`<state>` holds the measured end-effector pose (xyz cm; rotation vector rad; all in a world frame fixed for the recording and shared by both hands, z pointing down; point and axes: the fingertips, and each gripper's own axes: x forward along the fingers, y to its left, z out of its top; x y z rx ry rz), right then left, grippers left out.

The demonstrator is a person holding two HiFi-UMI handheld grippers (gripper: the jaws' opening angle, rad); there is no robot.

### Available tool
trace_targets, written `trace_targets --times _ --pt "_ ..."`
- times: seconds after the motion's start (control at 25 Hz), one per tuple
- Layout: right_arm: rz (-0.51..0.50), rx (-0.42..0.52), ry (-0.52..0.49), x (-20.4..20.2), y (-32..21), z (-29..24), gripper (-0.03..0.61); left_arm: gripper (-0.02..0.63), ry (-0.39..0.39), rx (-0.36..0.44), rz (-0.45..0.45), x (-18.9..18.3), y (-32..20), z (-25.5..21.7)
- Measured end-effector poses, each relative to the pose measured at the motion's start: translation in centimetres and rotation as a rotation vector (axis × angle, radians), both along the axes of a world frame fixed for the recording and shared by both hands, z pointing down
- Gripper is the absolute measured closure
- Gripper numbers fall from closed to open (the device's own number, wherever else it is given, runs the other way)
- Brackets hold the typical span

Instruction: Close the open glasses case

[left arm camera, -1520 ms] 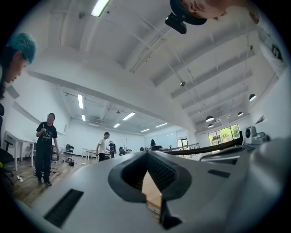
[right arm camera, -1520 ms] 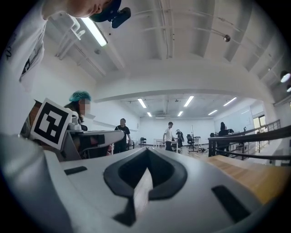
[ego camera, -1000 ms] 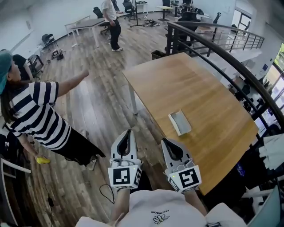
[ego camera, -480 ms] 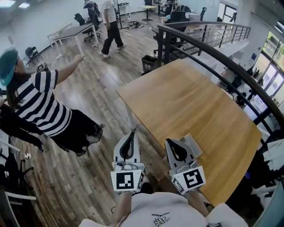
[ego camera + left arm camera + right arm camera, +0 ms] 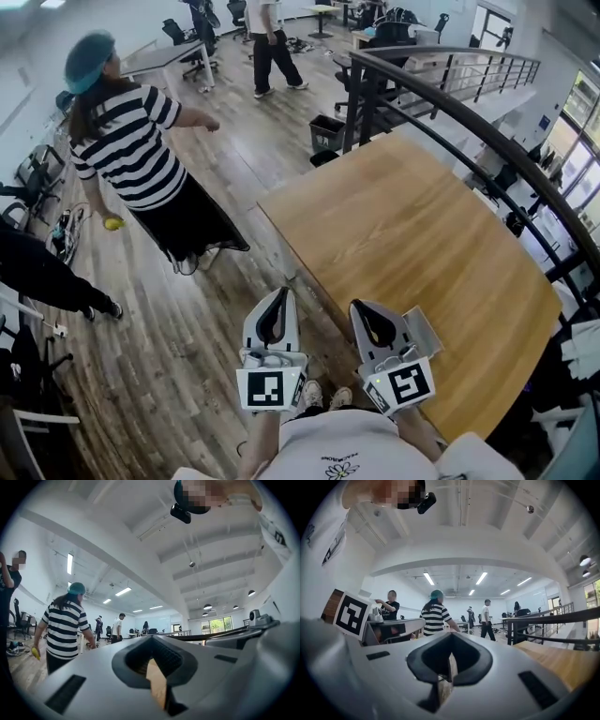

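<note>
The left hand-held gripper (image 5: 276, 302) and right hand-held gripper (image 5: 364, 314), both with jaws together and empty, poise at the table (image 5: 412, 216) edge. The open glasses case (image 5: 427, 330) lies just right of the right one, partly hidden. One should likely steady the base while the other folds the lid down evenly. No writing is legible, only square markers (image 5: 263, 388).

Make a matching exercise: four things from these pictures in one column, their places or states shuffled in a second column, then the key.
1. glasses case
2. left gripper
3. yellow object
4. black bin

A. on the floor beyond the wooden table
B. held by the striped-shirt person
C. on the table, beside the right gripper
D. jaws shut, empty

Pairs: 1-C, 2-D, 3-B, 4-A
</note>
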<state>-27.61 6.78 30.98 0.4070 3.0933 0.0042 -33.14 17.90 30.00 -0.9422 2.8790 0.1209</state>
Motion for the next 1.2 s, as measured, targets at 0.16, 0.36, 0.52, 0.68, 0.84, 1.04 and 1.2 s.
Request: trace_targets --times 0.16,0.36,0.52,0.68,0.84,1.04,1.2 --pt "-0.005 -0.006 -0.01 0.3 -1.1 -0.3 0.571 0.597 -0.007 0.005 0.006 0.7 -1.4 -0.4" --pt "0.039 -0.01 -0.022 1.5 -3.6 -0.6 0.571 0.597 -0.011 0.007 0.053 1.7 -4.3 -0.8" --pt "0.152 -0.008 -0.054 3.6 -6.4 -1.4 0.571 0.597 -0.024 0.0 0.139 2.8 -7.2 -1.3" --pt "0.295 -0.01 -0.086 6.3 -11.4 -1.9 0.571 0.597 -0.05 -0.011 0.251 4.0 -12.1 -2.2" --pt "0.549 -0.059 -0.064 11.7 -17.4 -0.6 0.571 0.595 -0.051 -0.048 0.467 6.9 -19.3 -1.7" --pt "0.808 -0.057 -0.08 17.2 -21.9 -0.3 0.571 0.595 -0.053 -0.05 0.722 10.5 -26.3 -1.1" --pt "1.008 -0.05 -0.1 20.8 -23.3 -1.1 0.571 0.595 -0.052 -0.061 0.929 13.1 -30.8 -1.3"
